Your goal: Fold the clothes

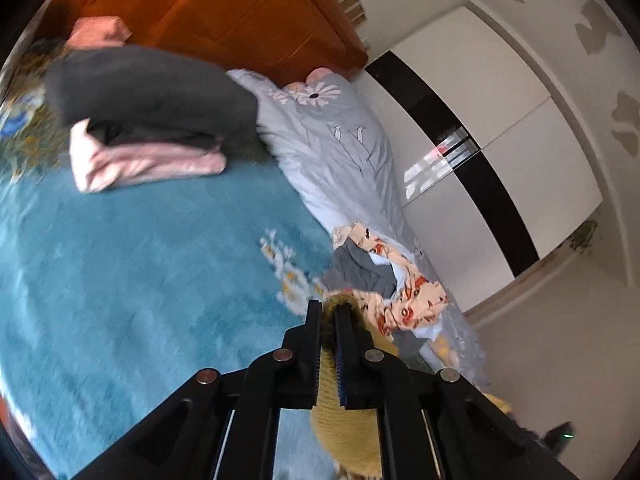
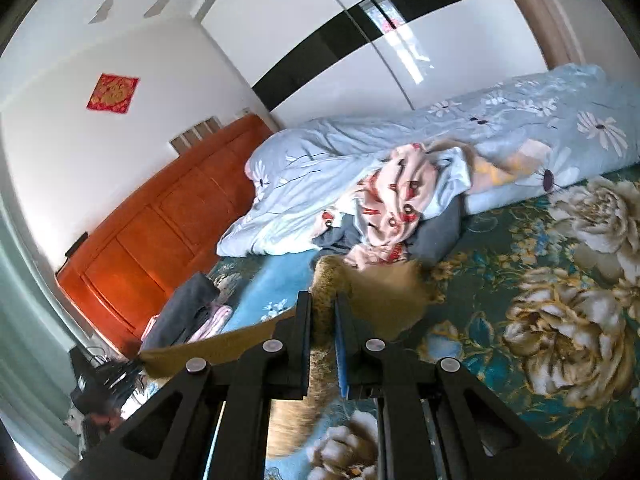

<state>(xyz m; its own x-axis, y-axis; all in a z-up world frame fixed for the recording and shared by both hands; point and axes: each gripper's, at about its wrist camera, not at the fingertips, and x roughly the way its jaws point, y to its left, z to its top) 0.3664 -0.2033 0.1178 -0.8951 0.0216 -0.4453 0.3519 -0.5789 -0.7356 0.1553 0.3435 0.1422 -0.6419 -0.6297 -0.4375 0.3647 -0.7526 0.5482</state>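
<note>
Yellow garment [image 1: 348,412] pinched by both closed grippers, left [image 1: 329,320] & right [image 2: 323,312]; likely lifted off bed [image 1: 120,260] to spread before folding.

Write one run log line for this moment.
left gripper: shut on yellow garment | right gripper: shut on yellow garment | folded stack: on bed

We count two grippers, the left gripper [image 1: 329,312] and the right gripper [image 2: 323,304]; one mustard-yellow garment [image 2: 384,296]; one stack of folded clothes [image 1: 148,120], with at least three pieces; one heap of unfolded clothes [image 2: 396,204]; one rolled floral duvet [image 2: 520,120]; one wooden headboard [image 2: 160,224].
</note>
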